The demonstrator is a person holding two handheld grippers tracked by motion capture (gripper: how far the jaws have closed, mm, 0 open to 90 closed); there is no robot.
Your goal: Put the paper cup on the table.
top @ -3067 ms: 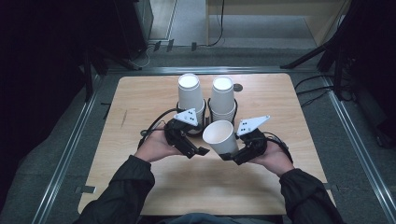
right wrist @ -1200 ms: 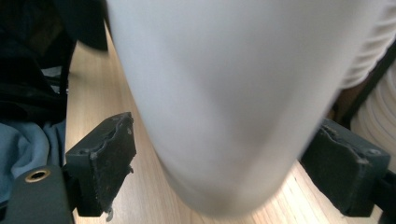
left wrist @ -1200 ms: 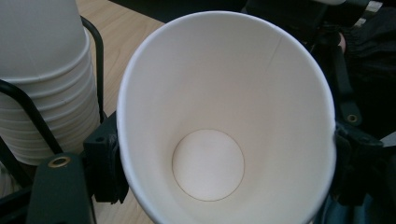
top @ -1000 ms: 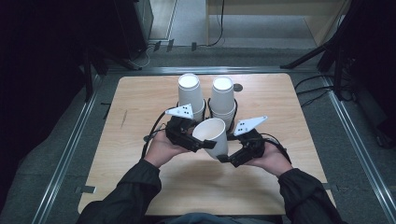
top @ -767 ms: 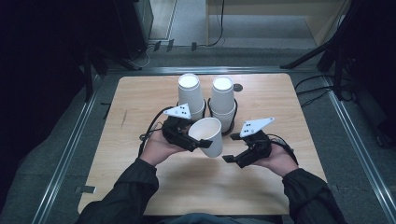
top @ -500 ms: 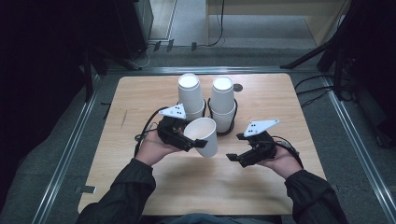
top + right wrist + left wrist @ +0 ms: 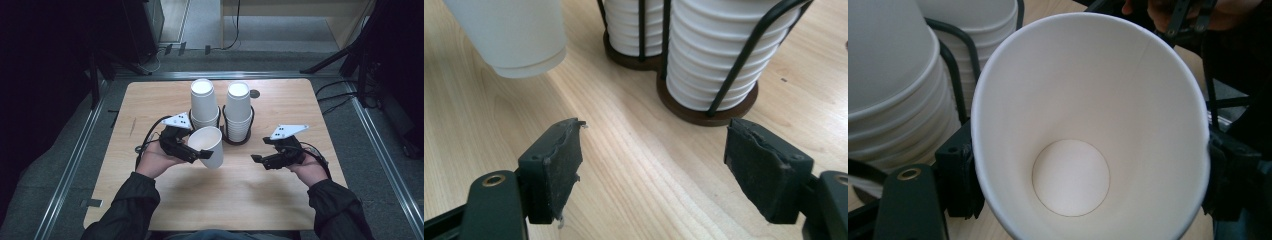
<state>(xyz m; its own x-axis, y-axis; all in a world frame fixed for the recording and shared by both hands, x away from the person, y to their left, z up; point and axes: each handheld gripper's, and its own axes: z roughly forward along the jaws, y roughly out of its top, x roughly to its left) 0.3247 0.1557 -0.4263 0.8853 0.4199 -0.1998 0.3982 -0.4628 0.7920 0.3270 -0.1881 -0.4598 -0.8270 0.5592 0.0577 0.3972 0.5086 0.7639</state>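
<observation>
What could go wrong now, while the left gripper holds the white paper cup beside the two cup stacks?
1. The left gripper squeezes the thin white paper cup near its rim, so the wall may buckle and the cup may slip.
2. The cup hangs close to the two white cup stacks in the black wire holder; a careless swing could knock them.
3. The right gripper, open with nothing between its jaws, gives no support.
</observation>
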